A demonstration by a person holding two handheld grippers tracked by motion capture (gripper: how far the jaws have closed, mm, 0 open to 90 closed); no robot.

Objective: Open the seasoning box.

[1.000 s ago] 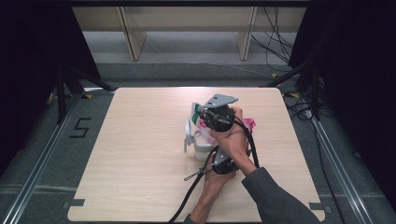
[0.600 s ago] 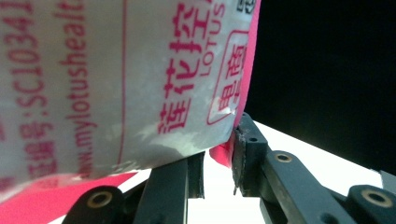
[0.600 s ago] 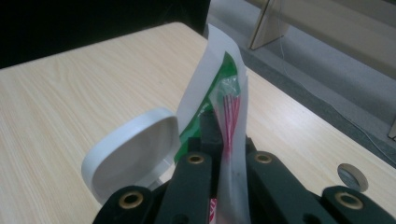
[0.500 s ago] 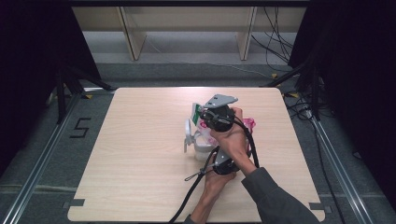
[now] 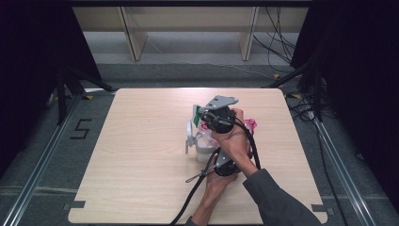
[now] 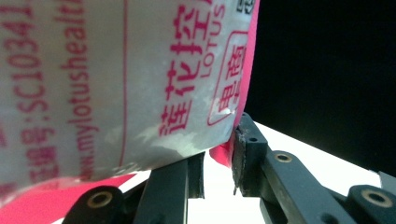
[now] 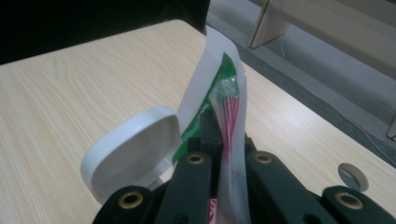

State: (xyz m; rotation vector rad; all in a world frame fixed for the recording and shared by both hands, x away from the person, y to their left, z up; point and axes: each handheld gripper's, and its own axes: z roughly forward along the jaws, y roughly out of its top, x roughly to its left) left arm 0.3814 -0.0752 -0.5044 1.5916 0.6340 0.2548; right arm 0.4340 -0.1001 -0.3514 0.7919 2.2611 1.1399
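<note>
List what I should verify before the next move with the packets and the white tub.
1. Right gripper shut on the green-and-white packet: ok, the film is clamped between its jaws.
2. Left gripper gripping the pink-printed packet: cannot tell. The packet's pink edge sits between the jaws, but pad contact is unclear.
3. White tub resting on the table: ok.
4. Tub lid open: ok, it is flipped back.
5. Packet lined up over the tub mouth: cannot tell, since the hands cover it in the high view.
</note>
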